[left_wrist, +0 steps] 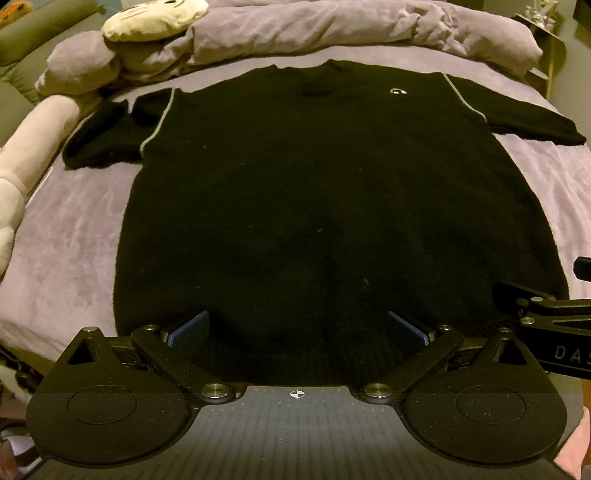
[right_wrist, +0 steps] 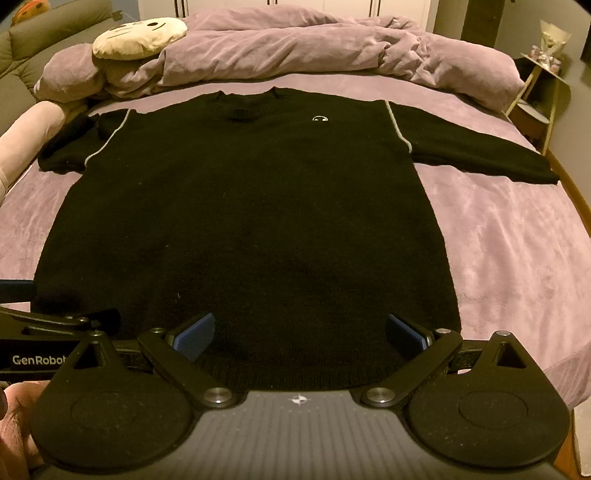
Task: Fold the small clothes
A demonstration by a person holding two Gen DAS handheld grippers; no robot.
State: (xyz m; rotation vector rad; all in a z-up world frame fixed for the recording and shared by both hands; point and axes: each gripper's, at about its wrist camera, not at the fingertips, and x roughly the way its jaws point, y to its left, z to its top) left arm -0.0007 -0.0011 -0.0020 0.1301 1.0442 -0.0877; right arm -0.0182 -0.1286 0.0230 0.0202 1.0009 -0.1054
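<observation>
Black sweater lies flat, front up, on the bed, neck toward the heaped duvet, hem toward the cameras. Small pale logo on the chest. Sleeve on the view's right lies straight out. Sleeve on the view's left is rumpled and partly doubled on itself. Plush cushion and a pale plush limb sit at the bed's left margin.

Left gripper hovers over the hem, jaws wide apart, nothing between the pads. Right gripper likewise over the hem, toward the sweater's right corner, jaws wide apart, empty. Both tilt steeply down. Whether the pads touch the knit is hard to tell; black on black hides the gap.

No fold made yet, by the look of it. Task at its start.

Risks from here:
- Thick knit: jaws may pinch only the top layer at the hem, so the back layer stays behind and the fold comes out skewed.
- Rumpled left sleeve, if not straightened first, will be trapped as a lump inside the fold.
- Plush bed cover may be caught along with the hem and drag up.
- The two grippers stand close together; they could knock each other.
</observation>
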